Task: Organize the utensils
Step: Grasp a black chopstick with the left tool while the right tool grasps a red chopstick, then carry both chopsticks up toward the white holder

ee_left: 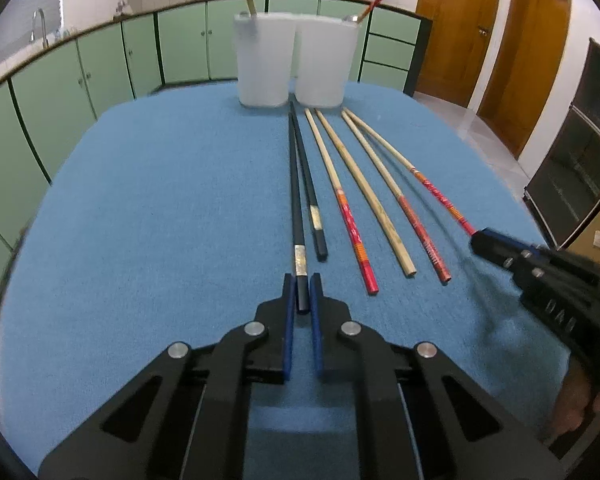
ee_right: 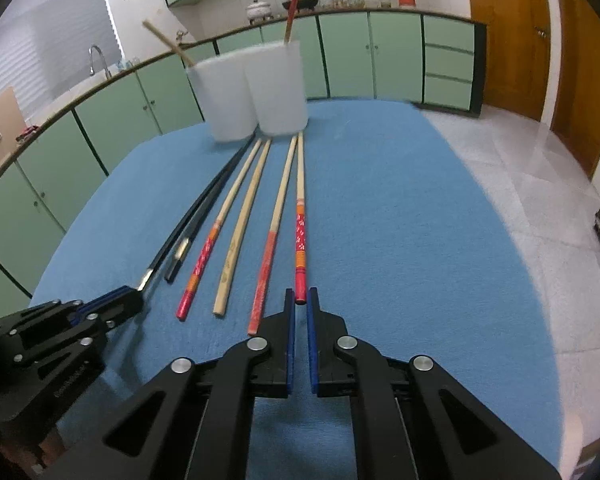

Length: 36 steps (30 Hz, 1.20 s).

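The blue table (ee_left: 140,200) is viewed low and close from both wrists, toward 12 o'clock. The 2 white cups (ee_left: 292,60) and the chopstick row (ee_right: 260,208) are shared by both views.
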### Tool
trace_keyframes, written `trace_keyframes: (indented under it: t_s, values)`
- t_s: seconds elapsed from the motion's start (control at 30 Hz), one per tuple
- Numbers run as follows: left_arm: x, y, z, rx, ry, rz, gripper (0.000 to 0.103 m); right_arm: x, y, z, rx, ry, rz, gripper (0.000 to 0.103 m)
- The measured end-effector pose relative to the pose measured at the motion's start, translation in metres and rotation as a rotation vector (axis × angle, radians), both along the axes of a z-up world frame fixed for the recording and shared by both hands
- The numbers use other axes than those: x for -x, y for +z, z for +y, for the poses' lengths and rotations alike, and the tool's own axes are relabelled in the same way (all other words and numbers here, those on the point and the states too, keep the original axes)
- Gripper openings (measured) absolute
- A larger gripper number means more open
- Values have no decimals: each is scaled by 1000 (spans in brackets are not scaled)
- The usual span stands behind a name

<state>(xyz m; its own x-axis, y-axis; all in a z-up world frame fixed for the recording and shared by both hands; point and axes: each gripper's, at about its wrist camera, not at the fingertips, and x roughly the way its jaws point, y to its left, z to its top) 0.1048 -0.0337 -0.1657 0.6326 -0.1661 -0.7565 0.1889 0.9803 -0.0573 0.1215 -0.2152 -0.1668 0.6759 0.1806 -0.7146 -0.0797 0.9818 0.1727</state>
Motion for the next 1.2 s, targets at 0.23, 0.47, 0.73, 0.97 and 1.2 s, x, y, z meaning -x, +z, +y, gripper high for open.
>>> trace_keyframes:
  t_s: [0.23, 0.47, 0.73, 0.97, 1.2]
  values:
    - [13, 48, 13, -22, 7, -131, 6, 12, 41, -10, 23, -12, -105, 5]
    - [11, 99, 21, 26, 15, -244, 6, 17, 85, -21, 3, -16, -207, 5]
    - [-8, 139, 17, 66, 8, -318, 6, 4, 134, -37, -48, -4, -301, 5]
    - [-27, 162, 17, 107, -7, -336, 6, -14, 167, -48, -106, 11, -325, 5]
    - [-34, 177, 16, 125, -17, -368, 6, -23, 188, -44, -96, 47, -355, 5]
